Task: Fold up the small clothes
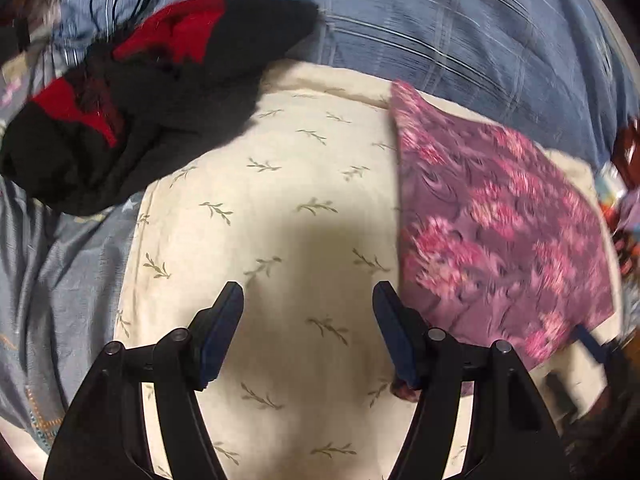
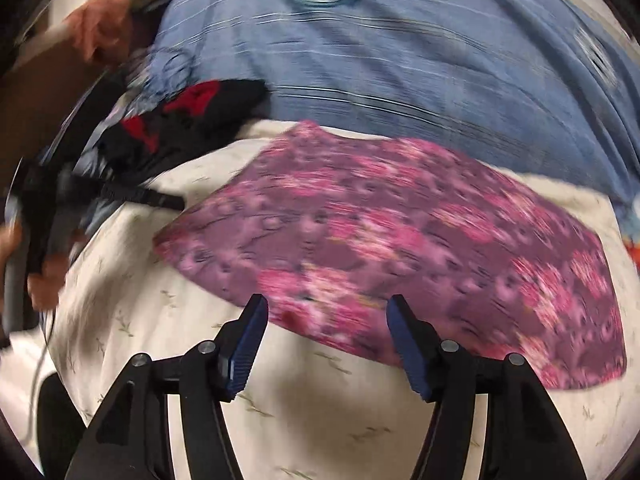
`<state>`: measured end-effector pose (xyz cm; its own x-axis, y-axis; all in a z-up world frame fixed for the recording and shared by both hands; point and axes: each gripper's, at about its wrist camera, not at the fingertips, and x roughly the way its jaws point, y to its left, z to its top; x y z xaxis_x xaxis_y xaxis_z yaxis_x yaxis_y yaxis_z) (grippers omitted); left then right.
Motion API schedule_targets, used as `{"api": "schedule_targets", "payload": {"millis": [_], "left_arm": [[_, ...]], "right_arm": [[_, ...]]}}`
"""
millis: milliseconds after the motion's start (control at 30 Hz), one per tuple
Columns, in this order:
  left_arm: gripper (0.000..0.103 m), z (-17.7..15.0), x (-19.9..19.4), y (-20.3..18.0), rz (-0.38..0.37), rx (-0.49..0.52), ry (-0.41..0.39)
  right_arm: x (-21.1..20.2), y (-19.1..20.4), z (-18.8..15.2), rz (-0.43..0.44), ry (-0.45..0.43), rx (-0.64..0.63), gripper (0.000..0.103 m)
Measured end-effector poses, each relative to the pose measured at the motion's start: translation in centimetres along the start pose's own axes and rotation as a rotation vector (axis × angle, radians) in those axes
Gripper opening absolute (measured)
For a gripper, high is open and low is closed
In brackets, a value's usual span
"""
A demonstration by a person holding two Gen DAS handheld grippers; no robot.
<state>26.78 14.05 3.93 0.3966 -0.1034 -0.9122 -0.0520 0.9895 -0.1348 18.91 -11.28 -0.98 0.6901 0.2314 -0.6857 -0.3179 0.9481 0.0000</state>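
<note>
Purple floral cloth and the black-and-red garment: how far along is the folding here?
Looks done: the purple floral cloth lies flat as a neat panel on the cream leaf-print cloth. In hand: nothing; the left gripper and right gripper are both open and empty. Left: the black-and-red garment lies crumpled, unfolded.

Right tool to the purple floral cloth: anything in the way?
Nothing visible. The right tool is open and empty above the near edge of the purple floral cloth, which lies flat on the cream leaf-print sheet.
</note>
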Motion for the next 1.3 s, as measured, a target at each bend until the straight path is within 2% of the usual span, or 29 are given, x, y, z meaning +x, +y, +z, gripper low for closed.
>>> {"api": "schedule_targets", "payload": {"millis": [200, 300, 567, 600, 767, 867, 933, 1000, 1033, 1067, 1100, 1133, 1167, 1300], "left_arm": [[0.067, 1.5, 1.2, 1.1, -0.165, -0.109, 0.096], [0.067, 2.0, 2.0, 0.8, -0.2, -0.124, 0.129], [0.069, 6.7, 5.2, -1.2, -0.322, -0.16, 0.243], [0.072, 7.6, 5.9, -1.9, -0.337, -0.156, 0.258], [0.072, 10.9, 8.6, -5.2, -0.364, -0.119, 0.301], [0.072, 11.9, 10.2, -7.0, -0.353, -0.079, 0.336], [0.072, 12.5, 10.4, -8.4, -0.347, -0.031, 0.327], [0.07, 12.6, 10.4, -9.1, -0.373, -0.013, 0.338], [0.066, 12.6, 10.3, -9.5, -0.38, -0.005, 0.341], [0.05, 12.6, 10.1, -9.9, -0.371, 0.013, 0.336], [0.029, 12.6, 10.0, -10.3, -0.355, 0.034, 0.332], [0.02, 12.6, 10.0, -10.6, -0.333, 0.053, 0.326], [0.012, 12.5, 9.7, -10.9, -0.299, 0.071, 0.31], [0.01, 12.4, 7.4, -12.2, -0.27, 0.089, 0.242]], "right_arm": [[2.2, 5.4, 0.7, 0.033, 0.005, -0.17, 0.066], [3.4, 7.7, 0.6, 0.032, 0.013, -0.244, 0.066], [6.2, 10.7, 1.2, -0.086, -0.005, -0.343, 0.066], [6.4, 10.8, 1.4, -0.101, -0.009, -0.354, 0.066], [6.6, 11.1, 1.5, -0.138, -0.028, -0.388, 0.066], [6.7, 11.1, 1.5, -0.146, -0.036, -0.412, 0.067], [6.8, 11.0, 1.5, -0.14, -0.038, -0.428, 0.065], [6.7, 10.7, 1.6, -0.124, -0.046, -0.436, 0.064], [6.7, 10.6, 1.6, -0.115, -0.049, -0.432, 0.063], [6.7, 10.3, 1.7, -0.098, -0.053, -0.421, 0.052], [6.8, 10.0, 1.9, -0.09, -0.055, -0.412, 0.03], [6.8, 9.6, 2.1, -0.083, -0.058, -0.4, 0.017], [6.8, 9.2, 2.3, -0.085, -0.063, -0.382, 0.01], [5.2, 6.9, 3.0, -0.031, -0.117, -0.272, 0.007]]}}
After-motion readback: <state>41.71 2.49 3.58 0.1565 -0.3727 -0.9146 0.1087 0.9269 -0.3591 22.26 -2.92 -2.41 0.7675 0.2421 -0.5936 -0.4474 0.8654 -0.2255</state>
